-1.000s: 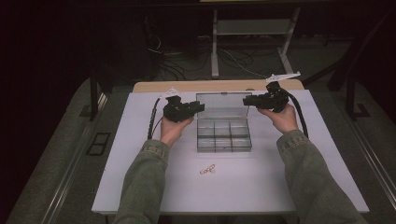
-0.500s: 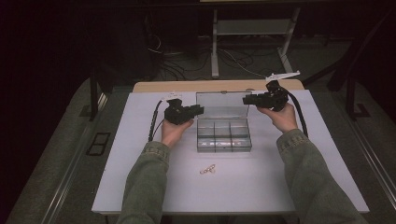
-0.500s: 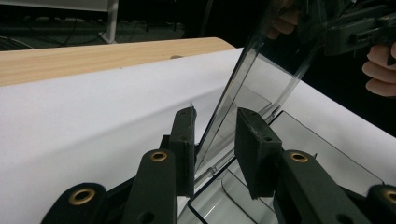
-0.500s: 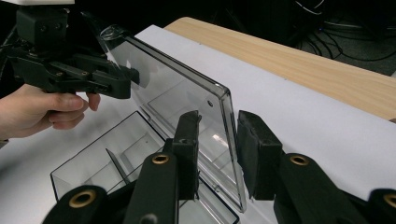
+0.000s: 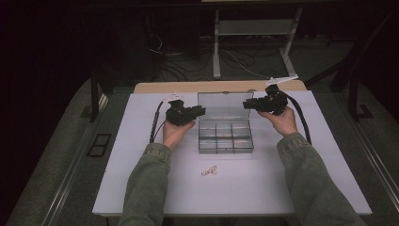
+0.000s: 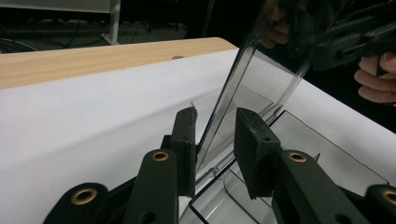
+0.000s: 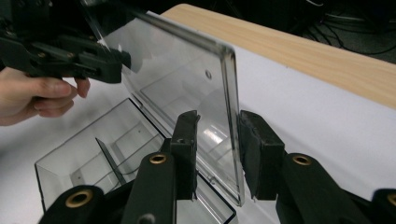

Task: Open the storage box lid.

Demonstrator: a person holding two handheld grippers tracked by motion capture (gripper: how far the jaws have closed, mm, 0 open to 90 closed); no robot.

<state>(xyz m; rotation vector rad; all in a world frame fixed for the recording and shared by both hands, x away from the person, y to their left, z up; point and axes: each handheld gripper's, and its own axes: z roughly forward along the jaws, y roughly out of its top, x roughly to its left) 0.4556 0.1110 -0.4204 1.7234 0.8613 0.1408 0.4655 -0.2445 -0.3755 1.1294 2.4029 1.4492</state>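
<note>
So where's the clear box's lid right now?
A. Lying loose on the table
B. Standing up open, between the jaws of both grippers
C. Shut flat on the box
B: the lid stands raised above the box, its edges between the jaws of the left gripper and the right gripper.

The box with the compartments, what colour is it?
The box is clear, smoky grey plastic; the right gripper view shows it best.

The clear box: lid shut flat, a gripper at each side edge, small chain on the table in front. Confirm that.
Not quite: the lid of the clear box stands raised, open, as the right gripper view shows. The left gripper and right gripper do straddle its side edges, and the small chain lies in front.
</note>
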